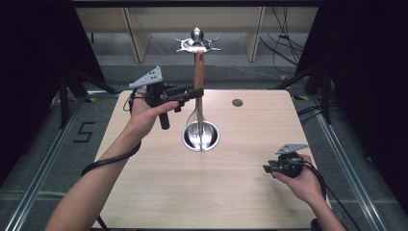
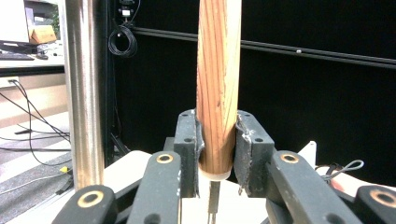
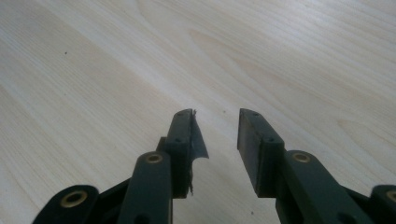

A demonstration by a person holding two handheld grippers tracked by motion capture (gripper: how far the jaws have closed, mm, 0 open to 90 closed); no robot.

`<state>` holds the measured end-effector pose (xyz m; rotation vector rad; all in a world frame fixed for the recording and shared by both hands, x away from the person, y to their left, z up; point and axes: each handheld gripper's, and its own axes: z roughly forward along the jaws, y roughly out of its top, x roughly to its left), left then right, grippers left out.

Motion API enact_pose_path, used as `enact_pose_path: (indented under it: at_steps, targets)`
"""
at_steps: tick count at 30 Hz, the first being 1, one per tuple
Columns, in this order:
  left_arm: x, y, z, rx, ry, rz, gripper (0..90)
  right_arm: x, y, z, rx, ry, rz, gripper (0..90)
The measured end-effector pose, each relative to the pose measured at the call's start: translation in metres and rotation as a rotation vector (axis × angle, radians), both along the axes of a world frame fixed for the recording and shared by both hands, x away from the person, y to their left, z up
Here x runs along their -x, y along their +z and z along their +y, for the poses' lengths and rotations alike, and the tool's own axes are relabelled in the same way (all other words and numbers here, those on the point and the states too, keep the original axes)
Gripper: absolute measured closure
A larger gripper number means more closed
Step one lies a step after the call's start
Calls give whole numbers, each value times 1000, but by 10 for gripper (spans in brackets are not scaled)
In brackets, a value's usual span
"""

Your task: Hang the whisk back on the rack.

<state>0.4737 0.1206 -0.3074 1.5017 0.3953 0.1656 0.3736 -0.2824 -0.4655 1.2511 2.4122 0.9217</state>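
A whisk with a wooden handle [image 1: 198, 71] hangs upright beside the steel pole of a utensil stand [image 1: 197, 34], its wire head [image 1: 194, 121] just above the stand's round steel base [image 1: 200, 136]. My left gripper [image 1: 198, 91] is shut on the lower end of that wooden handle [image 2: 218, 88]. The stand's steel pole [image 2: 85, 88] rises at the left of the left gripper view. My right gripper [image 1: 267, 168] rests low at the table's right front; its jaws stand open over bare wood with nothing between the pads [image 3: 215, 135].
The light wooden table [image 1: 159, 192] has a small grey grommet [image 1: 237, 102] near its far edge. Hooks fan out from the stand's top. Dark curtains flank both sides, with cables and shelving on the floor behind.
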Motion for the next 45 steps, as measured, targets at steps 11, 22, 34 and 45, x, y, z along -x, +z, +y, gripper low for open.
enact_pose_path:
  at_steps: [11, 22, 34, 45]
  targets:
    - [-5, -2, 2, 6, 4, 9, 718, -1, 0, -1, 10, 6, 1, 667]
    - [-8, -4, 3, 21, 20, 36, 686, -1, 0, -1, 11, 7, 1, 667]
    - [1, 0, 11, -19, 110, -12, 565, 1, 1, 1, -4, -12, 29, 666]
    - [23, 3, 20, -171, 230, -89, 495, 1, 2, 1, -2, -13, 20, 665]
